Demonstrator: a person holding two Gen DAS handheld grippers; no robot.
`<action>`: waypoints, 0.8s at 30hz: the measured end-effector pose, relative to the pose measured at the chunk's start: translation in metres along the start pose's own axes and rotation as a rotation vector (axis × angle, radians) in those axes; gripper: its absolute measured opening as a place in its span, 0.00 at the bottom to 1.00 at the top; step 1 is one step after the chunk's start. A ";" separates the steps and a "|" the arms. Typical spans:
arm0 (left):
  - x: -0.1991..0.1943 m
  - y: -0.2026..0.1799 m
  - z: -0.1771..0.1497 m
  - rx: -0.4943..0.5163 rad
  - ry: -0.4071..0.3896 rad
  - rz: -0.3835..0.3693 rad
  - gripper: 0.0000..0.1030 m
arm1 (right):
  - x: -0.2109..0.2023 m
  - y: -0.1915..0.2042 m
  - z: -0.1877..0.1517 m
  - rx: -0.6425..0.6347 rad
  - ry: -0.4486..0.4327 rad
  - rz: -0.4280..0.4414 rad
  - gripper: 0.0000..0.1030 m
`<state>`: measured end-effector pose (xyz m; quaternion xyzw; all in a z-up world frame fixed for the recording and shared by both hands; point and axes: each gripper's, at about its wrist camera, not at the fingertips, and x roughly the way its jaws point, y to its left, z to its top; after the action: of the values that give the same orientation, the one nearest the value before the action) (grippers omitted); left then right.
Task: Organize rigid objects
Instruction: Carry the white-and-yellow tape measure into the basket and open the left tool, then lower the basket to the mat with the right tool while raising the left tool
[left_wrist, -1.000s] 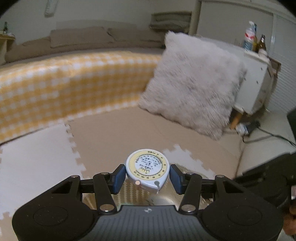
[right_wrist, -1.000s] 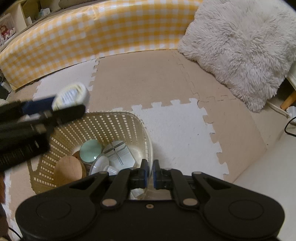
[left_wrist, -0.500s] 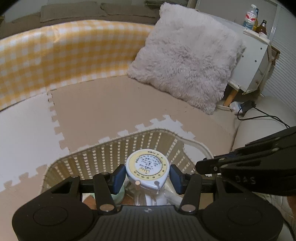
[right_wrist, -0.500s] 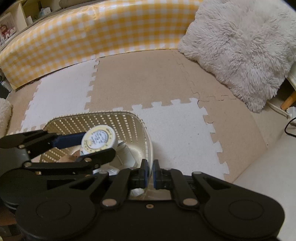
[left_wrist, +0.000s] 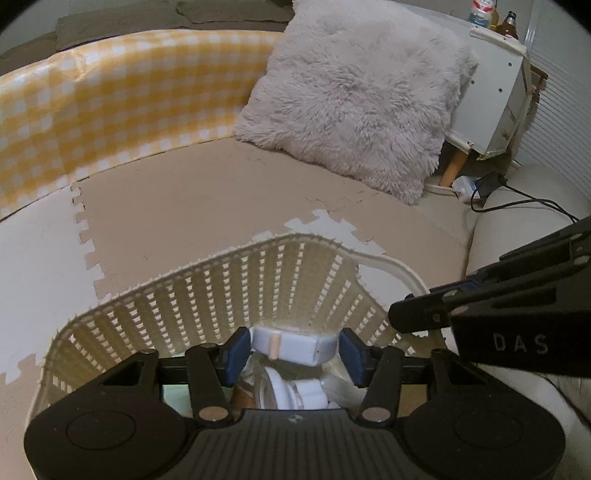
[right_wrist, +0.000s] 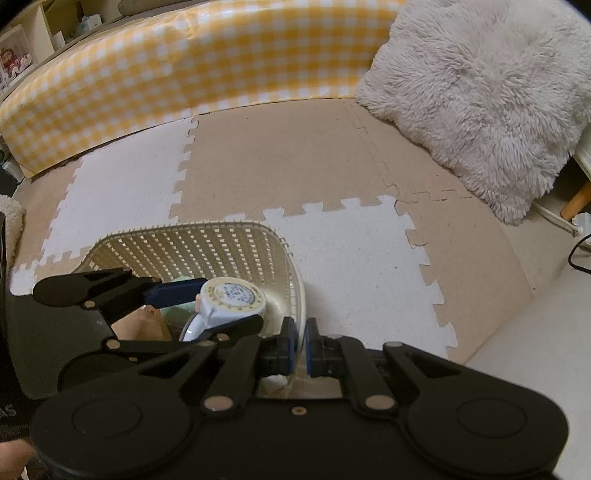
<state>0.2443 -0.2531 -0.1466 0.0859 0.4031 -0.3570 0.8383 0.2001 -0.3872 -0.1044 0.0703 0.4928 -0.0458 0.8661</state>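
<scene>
A: Basket (left_wrist: 229, 280) sits on the foam mat (left_wrist: 184, 206), and we've got the left gripper (left_wrist: 293, 354) down inside its rim. Fingers apart, with a gap each side of the tape measure (left_wrist: 293, 343).

B: So is it released or still gripped?

A: Looks released to us. The pads (left_wrist: 236, 349) don't touch it in the left view. It rides on top of the white pieces (left_wrist: 291, 391) already in the basket, which is why we're this low: let go just above the pile, no drop, no bounce.

B: Right side?

A: Right gripper (right_wrist: 300, 345) has its fingers nearly together, just a thin slit. It sits at the basket's near right rim; whether it's pinching the rim to steady it, we can't tell. From there the tape measure (right_wrist: 231, 299) shows dial up, over the basket (right_wrist: 192, 243).

B: Change from half a second ago?

A: Left gripper has dropped further into the basket; the dial faced our camera then, now we see only its edge. Fingers were snug on the case, now they've opened. Right gripper hasn't moved, cushion (right_wrist: 491, 96) and mat frame the same.
</scene>
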 end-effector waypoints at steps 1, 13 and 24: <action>0.000 0.000 0.000 -0.003 0.004 0.001 0.67 | 0.000 0.000 0.000 -0.001 0.000 0.000 0.06; -0.001 0.002 0.000 -0.021 0.027 0.011 0.71 | 0.001 0.000 0.000 -0.003 0.001 -0.002 0.06; -0.027 0.001 0.004 0.000 0.012 0.064 0.88 | 0.000 -0.005 0.001 0.024 0.002 0.012 0.06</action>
<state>0.2357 -0.2400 -0.1239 0.1009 0.4049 -0.3297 0.8468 0.2004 -0.3918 -0.1047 0.0838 0.4926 -0.0465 0.8650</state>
